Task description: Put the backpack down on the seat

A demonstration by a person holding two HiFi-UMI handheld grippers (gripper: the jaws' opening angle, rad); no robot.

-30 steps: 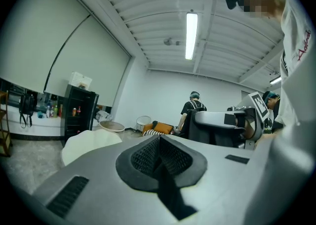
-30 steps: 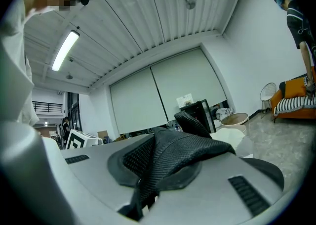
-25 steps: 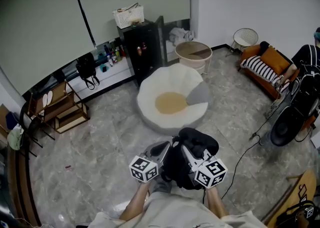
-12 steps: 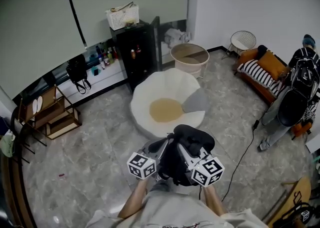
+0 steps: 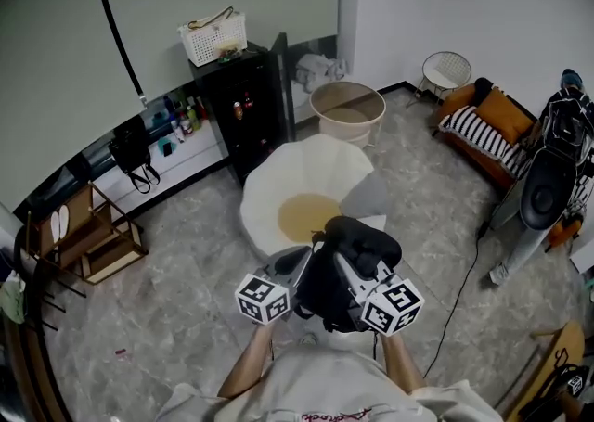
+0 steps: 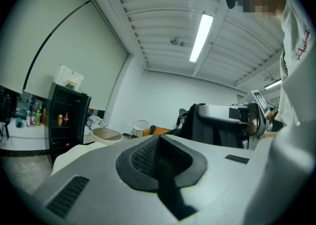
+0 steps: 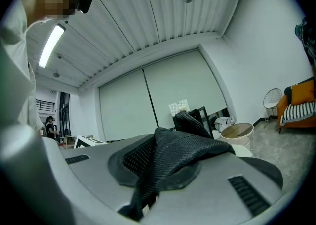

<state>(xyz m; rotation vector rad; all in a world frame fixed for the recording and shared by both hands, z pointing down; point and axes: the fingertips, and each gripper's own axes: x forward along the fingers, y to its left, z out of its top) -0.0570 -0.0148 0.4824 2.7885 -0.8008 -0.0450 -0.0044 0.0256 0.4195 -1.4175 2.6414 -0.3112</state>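
backpack: black backpack (image 5: 351, 267) hangs in the air between the two grippers, just in front of the wearer's chest. it is not on the seat.
seat: low white round seat (image 5: 269, 190) with a tan centre, on the grey marbled floor (image 5: 167, 262). in the head view the backpack overlaps its near rim.
left gripper: left gripper (image 6: 159, 139) has its pads pressed together, and a thin black strap (image 6: 165, 189) of the backpack runs out of the seam between them.
right gripper: right gripper (image 7: 155, 137) is clamped on a black mesh strap (image 7: 185, 156) that bunches over its pads.
pose: both grippers point about level toward the seat, side by side, marker cubes nearest the wearer.
behind seat: black cabinet (image 5: 243, 107) with a white basket (image 5: 215, 38) on top. a round beige tub (image 5: 348, 114) stands just right of the cabinet.
right side: orange sofa (image 5: 483, 137) with a striped cushion stands against the wall. a person (image 5: 549, 179) stands near it, and a dark cable (image 5: 461, 295) trails on the floor.
left wall: low shelf with bottles (image 5: 181, 123), and a dark bag (image 5: 128, 147) hanging beside it.
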